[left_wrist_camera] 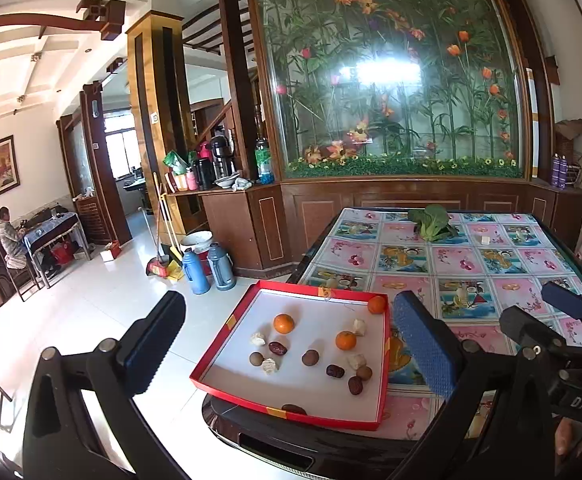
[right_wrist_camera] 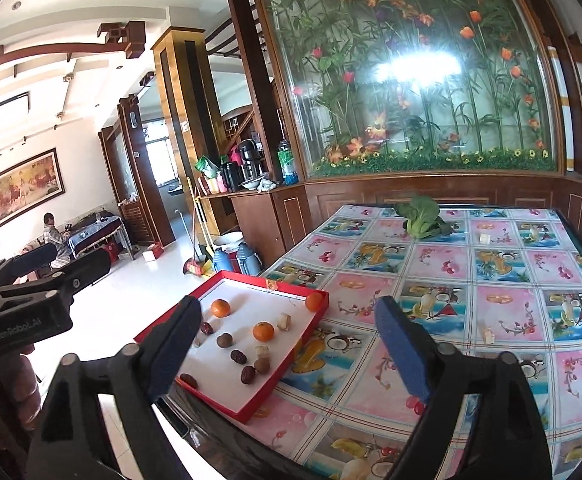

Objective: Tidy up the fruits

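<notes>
Both grippers hanging wide open, empty — left gripper [left_wrist_camera: 291, 344], right gripper [right_wrist_camera: 287, 344]. Fruits sitting loose in red tray [left_wrist_camera: 227, 324] at table's 7 o'clock corner. Sorting looking barely started — next needing reach toward nearest orange [left_wrist_camera: 346, 340].

**Hidden and Cut-Off Parts**

In the right wrist view, the red tray's [right_wrist_camera: 287, 376] near-left corner and a pale piece there are covered by the right gripper's left finger [right_wrist_camera: 171, 354]; the table's [right_wrist_camera: 471, 420] near edge is cut by both frames; the small pale chunks [left_wrist_camera: 357, 327] cannot be identified.
</notes>
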Tool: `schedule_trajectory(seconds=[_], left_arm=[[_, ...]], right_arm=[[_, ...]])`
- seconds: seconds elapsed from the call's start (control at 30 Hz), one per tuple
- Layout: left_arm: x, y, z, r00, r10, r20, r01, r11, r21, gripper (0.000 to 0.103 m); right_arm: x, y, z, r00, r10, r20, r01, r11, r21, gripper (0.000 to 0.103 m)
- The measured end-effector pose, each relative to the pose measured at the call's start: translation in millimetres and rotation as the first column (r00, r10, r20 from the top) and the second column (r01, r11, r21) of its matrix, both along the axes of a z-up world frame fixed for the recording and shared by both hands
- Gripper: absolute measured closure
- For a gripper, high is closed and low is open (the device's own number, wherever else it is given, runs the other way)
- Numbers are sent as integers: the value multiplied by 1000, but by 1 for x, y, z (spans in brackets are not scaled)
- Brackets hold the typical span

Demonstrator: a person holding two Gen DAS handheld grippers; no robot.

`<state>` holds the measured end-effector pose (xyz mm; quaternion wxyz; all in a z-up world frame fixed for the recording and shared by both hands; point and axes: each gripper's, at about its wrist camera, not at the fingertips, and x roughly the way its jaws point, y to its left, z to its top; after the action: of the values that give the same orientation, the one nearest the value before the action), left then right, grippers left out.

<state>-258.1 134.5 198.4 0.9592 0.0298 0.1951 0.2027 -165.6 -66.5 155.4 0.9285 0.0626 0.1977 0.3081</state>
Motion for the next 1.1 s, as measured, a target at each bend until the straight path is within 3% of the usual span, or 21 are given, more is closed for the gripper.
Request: schedule_trajectory(seconds=[0.03,0.17,0.3,0.67,0.97,1.1], left_arm=[[-1,-1,0,1000,-2,-1,2,1000,-2,0],[-2,2,0,1000,13,-2,-13,1000,-13,0],[-3,5,-2,1000,31,0,-31,999,-10,0],[-6,14,-7,998,57,6,-57,998,-5,0],[-8,35,-14,997,73,28,-73,997,-15,0],[-8,43,-15,995,87,43,-87,996,-13,0]], right_arm=[[-2,-2,1,1000,-17,16,16,1000,15,0],[-17,-11,4,990,-52,128,45,997,58,0],[-26,-4,6,975,-62,214,57,998,29,0],[-19,25,-7,987,-39,155,48,998,-50,0],[-23,50,1,985,-34,167,48,995,-82,0],[-13,62,2,990,-45,131,58,993,-101,0]])
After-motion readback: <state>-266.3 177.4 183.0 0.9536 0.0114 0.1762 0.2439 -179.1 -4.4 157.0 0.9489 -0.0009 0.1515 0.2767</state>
